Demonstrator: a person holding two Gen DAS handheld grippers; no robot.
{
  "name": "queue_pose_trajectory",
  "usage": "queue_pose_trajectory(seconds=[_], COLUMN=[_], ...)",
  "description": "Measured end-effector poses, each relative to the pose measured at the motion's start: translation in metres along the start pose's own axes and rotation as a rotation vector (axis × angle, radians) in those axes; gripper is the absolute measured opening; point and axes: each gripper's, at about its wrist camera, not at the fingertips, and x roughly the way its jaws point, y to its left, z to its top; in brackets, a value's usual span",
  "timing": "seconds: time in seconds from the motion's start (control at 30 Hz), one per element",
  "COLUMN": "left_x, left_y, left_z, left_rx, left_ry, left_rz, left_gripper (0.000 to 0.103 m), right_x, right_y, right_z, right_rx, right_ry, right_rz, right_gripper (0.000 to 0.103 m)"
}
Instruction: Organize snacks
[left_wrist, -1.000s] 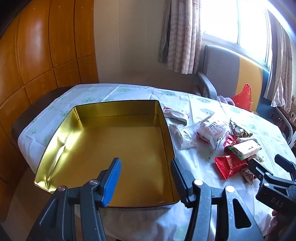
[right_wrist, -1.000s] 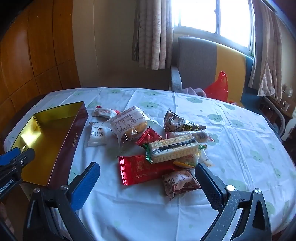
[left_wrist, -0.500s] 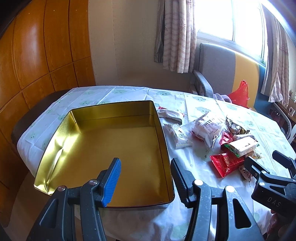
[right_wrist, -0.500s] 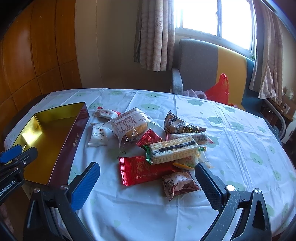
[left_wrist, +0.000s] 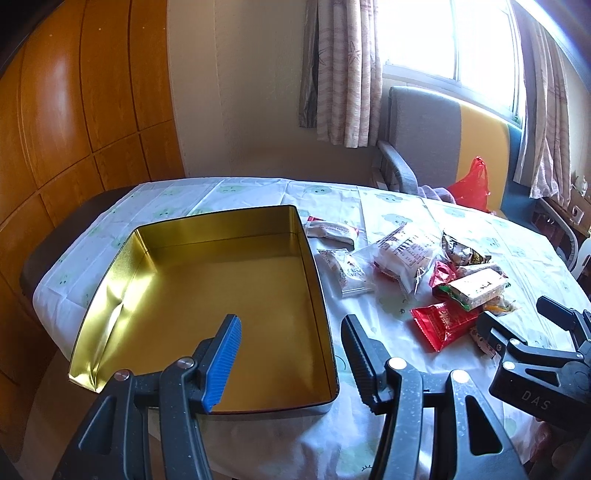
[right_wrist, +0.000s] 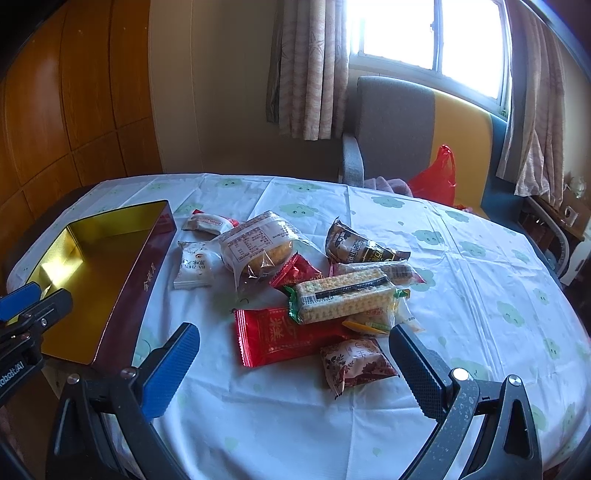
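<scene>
"DAS" in pale letters on the black body of the right gripper (left_wrist: 541, 323), seen from the left wrist view. "Robot.AI", partly cut off, on the left gripper (right_wrist: 35, 295) body at the right wrist view's edge. "BA ZHEN" on the small white packet (right_wrist: 194, 266). Gold characters on maroon tin (right_wrist: 144, 284) side and red wrapper (right_wrist: 291, 334): unreadable.

My left wrist view looks down close over the gold-lined rectangular tin (left_wrist: 207, 295); my right faces the snack-packet pile (right_wrist: 314, 291); both share these.
</scene>
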Motion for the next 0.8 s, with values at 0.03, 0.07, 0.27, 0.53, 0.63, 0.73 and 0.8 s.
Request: queue_pose_trajectory(seconds=[0.03, 0.07, 0.27, 0.53, 0.63, 0.73, 0.8], left_x=[0.0, 0.0, -0.003, -0.006, -0.006, -0.007, -0.007], left_y=[0.0, -0.001, -0.006, -0.008, -0.009, -0.009, -0.01], left_z=[0.0, 0.0, 0.0, 0.001, 0.001, 0.001, 0.001], left_rx=[0.002, 0.005, 0.029, 0.059, 0.066, 0.069, 0.074], left_ry=[0.0, -0.001, -0.007, -0.023, -0.023, -0.026, -0.028], left_rz=[-0.001, -0.002, 0.002, 0.026, 0.029, 0.03, 0.031], left_gripper=[0.058, 0.058, 0.062, 0.062, 0.062, 0.062, 0.062], right_x=[0.0, 0.0, 0.003, 0.007, 0.008, 0.008, 0.009], right_y=[0.0, 0.0, -0.005, -0.01, -0.012, -0.015, -0.017], right_z=[0.0, 0.0, -0.005, -0.009, -0.01, -0.012, -0.013], right_rx=[0.0, 0.0, 0.011, 0.027, 0.029, 0.032, 0.035], right_ry=[0.0, 0.0, 0.016, 0.043, 0.044, 0.05, 0.056], right_rz=[0.0, 0.0, 0.0, -0.002, -0.003, -0.003, -0.004], right_gripper=[0.103, 0.103, 0.103, 0.103, 0.103, 0.103, 0.103])
